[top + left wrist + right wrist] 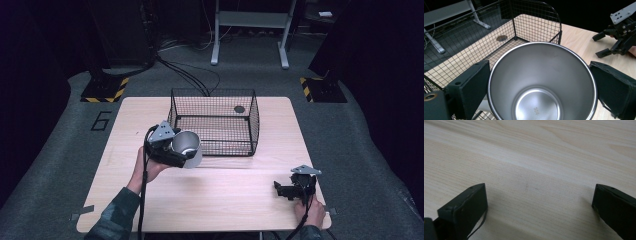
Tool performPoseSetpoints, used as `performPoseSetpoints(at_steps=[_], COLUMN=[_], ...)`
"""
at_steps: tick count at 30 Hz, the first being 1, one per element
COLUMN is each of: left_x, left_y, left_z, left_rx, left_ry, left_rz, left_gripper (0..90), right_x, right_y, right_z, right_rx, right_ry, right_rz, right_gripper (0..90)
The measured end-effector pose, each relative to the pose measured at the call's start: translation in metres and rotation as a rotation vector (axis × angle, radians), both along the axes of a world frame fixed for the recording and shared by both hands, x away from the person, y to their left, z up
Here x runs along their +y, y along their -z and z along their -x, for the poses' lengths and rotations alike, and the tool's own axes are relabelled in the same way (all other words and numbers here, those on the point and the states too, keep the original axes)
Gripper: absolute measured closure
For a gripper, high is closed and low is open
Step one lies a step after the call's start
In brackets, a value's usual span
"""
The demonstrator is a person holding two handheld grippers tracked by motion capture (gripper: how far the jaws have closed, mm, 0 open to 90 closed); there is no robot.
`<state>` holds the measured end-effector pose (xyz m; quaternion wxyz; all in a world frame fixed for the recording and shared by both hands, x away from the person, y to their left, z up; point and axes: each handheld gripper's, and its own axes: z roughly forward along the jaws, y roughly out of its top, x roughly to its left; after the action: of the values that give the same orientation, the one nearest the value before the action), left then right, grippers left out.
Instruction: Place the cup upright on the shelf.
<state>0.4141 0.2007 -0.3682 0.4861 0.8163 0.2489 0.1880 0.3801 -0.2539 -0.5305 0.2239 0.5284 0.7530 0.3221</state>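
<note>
Right now the cup (186, 148) is pinched by its sides in the left tongs (175, 150), held above the desk (225, 200) just off the basket's (215, 122) front left corner. The mouth tips back toward the tongs' camera, so the long axis runs away from the hand, toward the basket. From the left gripper view the cup (541, 82) sits between both jaws, empty, with the basket (534, 22) straight ahead past its rim. Likely move is a drop into the basket; the near wall lies between cup and basket floor, so the cup must clear it. Left hand (145, 167) is much nearer. Right tongs (287, 190) rest low near the desk's front right corner, jaws spread, holding nothing; well apart from the basket. The cup's outer base is hidden. A small dark round thing (239, 109) toward the basket's far right corner; cannot tell what.
</note>
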Motion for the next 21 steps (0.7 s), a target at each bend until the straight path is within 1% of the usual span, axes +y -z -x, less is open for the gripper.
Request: performPoseSetpoints(at_steps=[5, 7, 8, 12, 13, 14, 15, 16, 17, 21], left_x=[-0.004, -0.005, -0.006, -0.006, -0.007, -0.007, -0.007, -0.007, -0.008, -0.008], left_y=[-0.007, -0.009, -0.011, -0.014, -0.014, -0.016, -0.016, -0.017, -0.017, -0.021], left_z=[-0.004, -0.005, -0.006, -0.01, -0.011, -0.012, -0.015, -0.016, -0.017, -0.021], left_rx=[-0.019, -0.016, -0.026, -0.025, -0.028, -0.022, -0.025, -0.019, -0.023, -0.023], left_ry=[-0.004, 0.002, -0.004, -0.002, -0.007, -0.004, -0.01, -0.006, -0.01, -0.009], left_rz=[-0.001, -0.004, -0.005, -0.007, -0.001, -0.002, 0.009, 0.008, 0.012, 0.006], left_gripper=[6.2, 6.2, 6.2, 6.2, 6.2, 6.2, 6.2, 6.2, 6.2, 6.2], right_x=[0.0, 0.0, 0.0, 0.001, 0.001, 0.001, 0.0, 0.0, 0.0, 0.0], right_y=[0.0, 0.0, 0.0, 0.0, 0.0, 0.0, 0.0, 0.0, 0.0, 0.0], right_z=[0.0, 0.0, 0.0, 0.0, 0.0, 0.0, -0.001, -0.001, -0.001, -0.001], right_rx=[0.0, -0.001, -0.001, -0.002, -0.001, 0.001, 0.002, 0.001, 0.001, 0.0], right_ry=[-0.001, -0.001, 0.0, 0.003, 0.004, 0.002, -0.004, -0.004, -0.004, -0.013], right_rz=[0.0, 0.0, 0.0, -0.001, -0.001, 0.0, 0.0, -0.001, 0.0, 0.003], right_gripper=[0.0, 0.0, 0.0, 0.0, 0.0, 0.0, 0.0, 0.0, 0.0, 0.0])
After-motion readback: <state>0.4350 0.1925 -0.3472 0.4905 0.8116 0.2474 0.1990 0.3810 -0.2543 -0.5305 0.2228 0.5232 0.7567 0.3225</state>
